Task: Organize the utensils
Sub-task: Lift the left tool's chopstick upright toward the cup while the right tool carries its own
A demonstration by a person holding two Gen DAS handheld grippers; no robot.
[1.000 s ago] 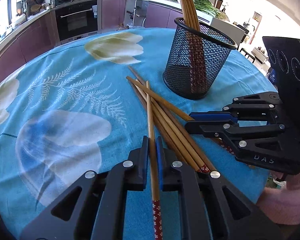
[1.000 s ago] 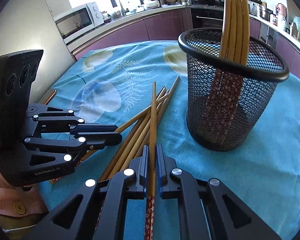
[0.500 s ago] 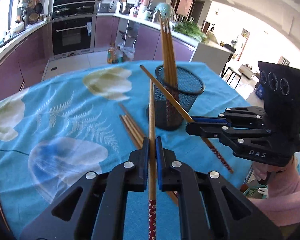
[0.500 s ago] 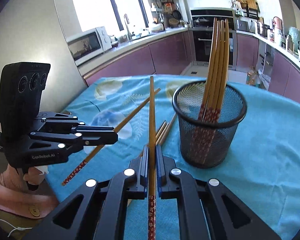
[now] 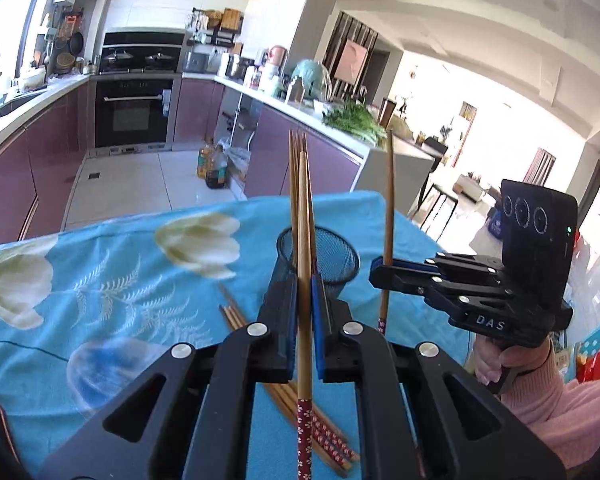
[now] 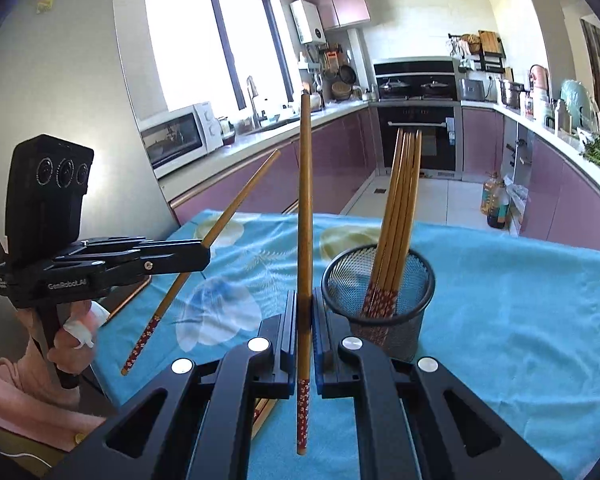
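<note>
Wooden chopstick [image 5: 304, 240] in each clamped tool [image 5: 305, 312]: light, stiff, slippery; pinched low, near the patterned end, so it can pivot.

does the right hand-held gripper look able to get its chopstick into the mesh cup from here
Probably yes. The right hand-held gripper holds its chopstick above the table, beside the mesh cup, whose open top has room next to the chopsticks leaning inside. It must tip the chopstick upright first.

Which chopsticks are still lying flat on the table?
The loose bunch on the blue tablecloth, below the left gripper. The others stand in the mesh cup or are held by grippers.
</note>
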